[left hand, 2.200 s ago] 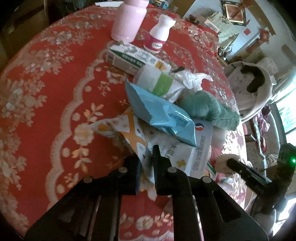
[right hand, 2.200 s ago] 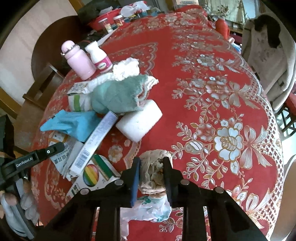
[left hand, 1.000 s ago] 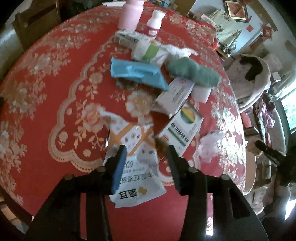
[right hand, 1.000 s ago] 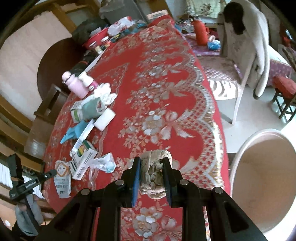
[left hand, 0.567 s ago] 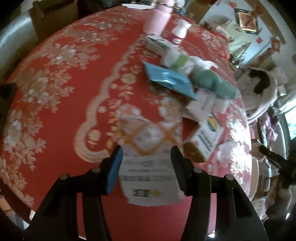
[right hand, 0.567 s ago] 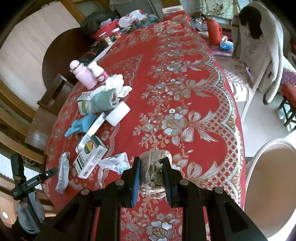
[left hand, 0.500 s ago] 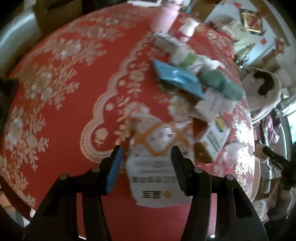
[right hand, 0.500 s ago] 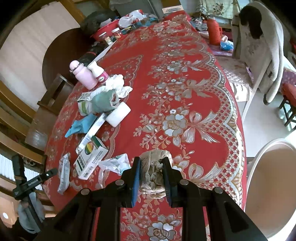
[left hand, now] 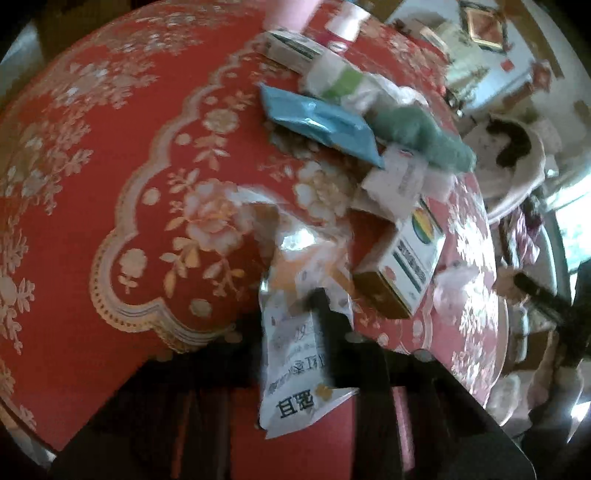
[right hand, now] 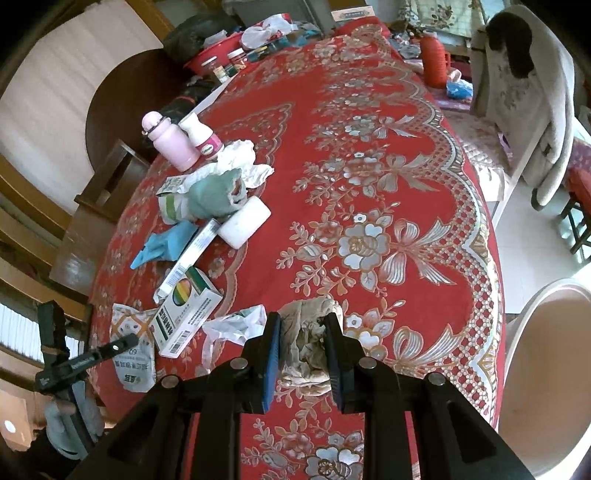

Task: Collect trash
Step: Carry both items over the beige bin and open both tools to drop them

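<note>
lived-in home, dining room: round table [right hand: 388, 192] under a red floral cloth, wooden chair [right hand: 107, 184] at its far left edge, coat-draped chair [right hand: 532, 110] past the far right edge, framed picture [left hand: 484, 26] on wall.

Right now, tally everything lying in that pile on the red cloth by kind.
Bottles: 2, pink and white
Boxes: 3
Wrappers: 3, blue, white printed, green-striped
Tissue or plastic wads: 2
Green cloth: 1
White block: 1
Total: 12
</note>
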Motion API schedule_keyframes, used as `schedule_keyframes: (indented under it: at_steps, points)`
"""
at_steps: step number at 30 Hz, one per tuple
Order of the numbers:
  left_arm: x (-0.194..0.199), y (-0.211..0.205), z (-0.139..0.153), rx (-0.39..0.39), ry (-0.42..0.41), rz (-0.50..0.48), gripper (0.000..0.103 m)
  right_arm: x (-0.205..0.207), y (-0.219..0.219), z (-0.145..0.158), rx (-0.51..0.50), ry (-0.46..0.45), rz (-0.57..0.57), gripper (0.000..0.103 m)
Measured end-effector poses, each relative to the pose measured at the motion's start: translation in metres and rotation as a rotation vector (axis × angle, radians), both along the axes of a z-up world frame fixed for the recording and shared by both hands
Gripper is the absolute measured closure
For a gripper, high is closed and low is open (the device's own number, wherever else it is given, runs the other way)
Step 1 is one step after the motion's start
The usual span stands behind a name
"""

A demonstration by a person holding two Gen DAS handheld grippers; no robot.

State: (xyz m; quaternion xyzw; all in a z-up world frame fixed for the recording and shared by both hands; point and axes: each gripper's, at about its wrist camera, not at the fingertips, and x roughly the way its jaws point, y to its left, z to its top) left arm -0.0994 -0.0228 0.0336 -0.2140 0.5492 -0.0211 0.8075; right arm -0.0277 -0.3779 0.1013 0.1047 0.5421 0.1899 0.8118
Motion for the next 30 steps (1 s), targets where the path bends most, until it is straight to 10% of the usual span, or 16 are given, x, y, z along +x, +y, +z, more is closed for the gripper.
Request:
schedule_keyframes:
  at_steps: [13,23,30]
  points:
    - [-0.007,-0.089,0.089,-0.051,-0.154,-0.233,0.094,-0.021,-0.073,0.017,0.006,-0.052,-0.121,0.081]
    - [0.041,-0.282,0.091,-0.155,-0.198,-0.579,0.093,-0.062,-0.198,0.004,-0.091,-0.009,-0.375,0.081]
    - [0.06,-0.383,0.072,-0.2,-0.169,-0.64,0.091,-0.082,-0.259,-0.009,-0.134,0.035,-0.506,0.081]
